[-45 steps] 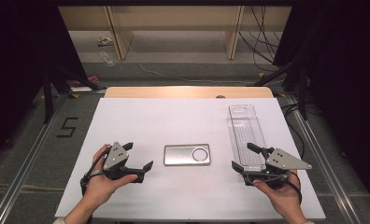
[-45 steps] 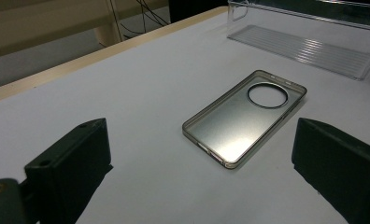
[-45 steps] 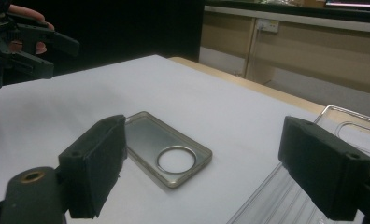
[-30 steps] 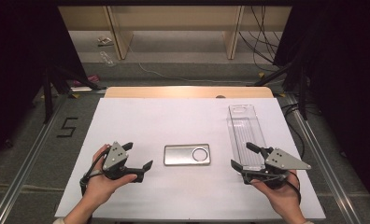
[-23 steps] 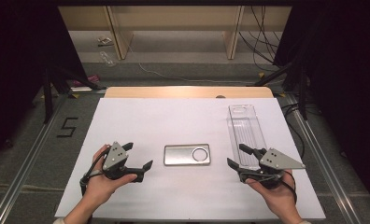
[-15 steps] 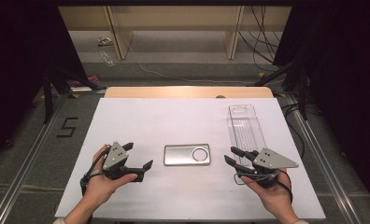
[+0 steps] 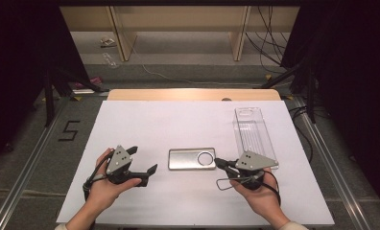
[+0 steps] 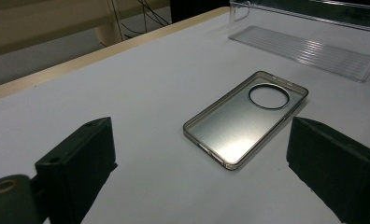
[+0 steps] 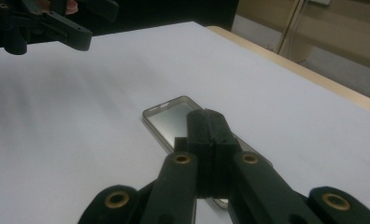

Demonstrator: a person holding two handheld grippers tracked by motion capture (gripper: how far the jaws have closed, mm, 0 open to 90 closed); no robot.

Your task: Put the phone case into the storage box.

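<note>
White worktop (image 7: 145,124) carries a clear tray (image 7: 253,132) and a phone case (image 7: 192,158) at centre. Right claw (image 7: 220,163), pinched closed, should part before gripping the case's near end; left claw (image 7: 142,160) waits wide.

a smoky grey translucent phone case with a dark ring around its round camera cutout (image 7: 192,158) lies on the plain white tabletop sheet (image 7: 178,124), edged by a pale wood strip (image 7: 193,94). the clear ribbed plastic tray (image 7: 253,132) is colourless. the black left gripper (image 7: 140,161) and black right gripper (image 7: 219,163) carry grey plates; brass-coloured rivets show on the right one.
</note>
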